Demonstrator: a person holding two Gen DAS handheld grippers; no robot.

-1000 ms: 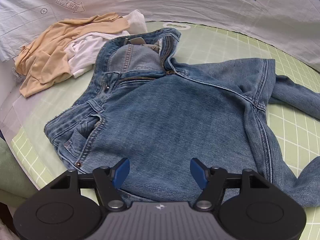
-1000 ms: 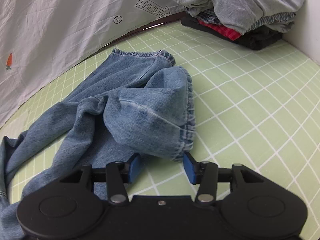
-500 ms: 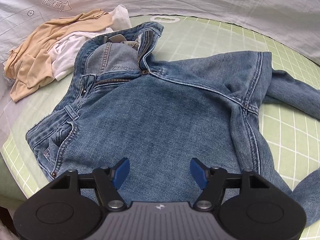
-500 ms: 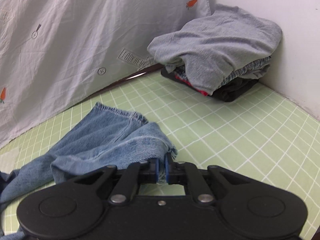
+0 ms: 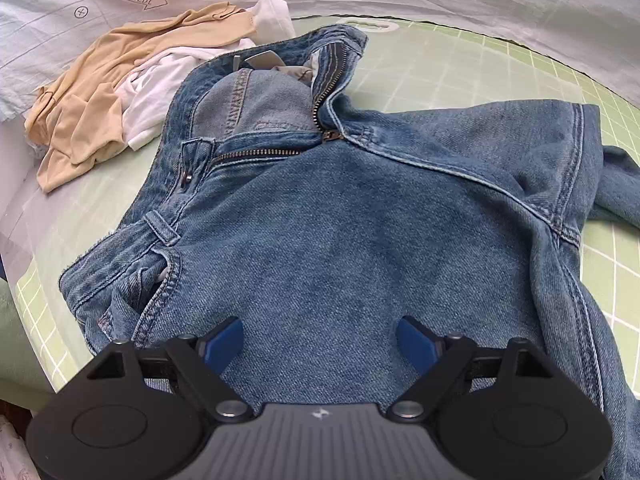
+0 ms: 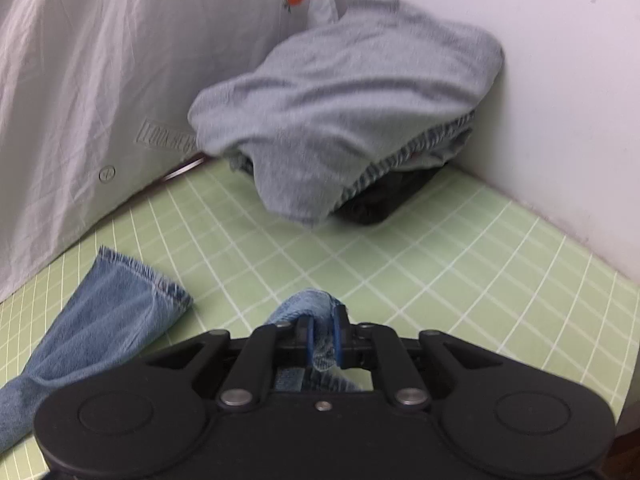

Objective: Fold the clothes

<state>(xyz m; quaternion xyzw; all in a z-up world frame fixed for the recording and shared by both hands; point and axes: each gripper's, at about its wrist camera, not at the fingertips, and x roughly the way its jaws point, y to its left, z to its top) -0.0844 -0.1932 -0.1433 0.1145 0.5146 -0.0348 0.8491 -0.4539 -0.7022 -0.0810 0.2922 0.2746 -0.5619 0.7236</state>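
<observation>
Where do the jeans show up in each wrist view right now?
Left wrist: the jeans fill the centre, waistband and open zipper upper left, under the open left hand-held gripper.
Right wrist: one leg hem lies lower left, another is pinched in the right hand-held gripper.
Shared landmark: the green grid mat.

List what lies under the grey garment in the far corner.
Under the grey garment shows a blue striped fabric edge, and below that something black resting on the green grid mat. The drape hides the rest of the pile, so its full contents cannot be seen.
</observation>
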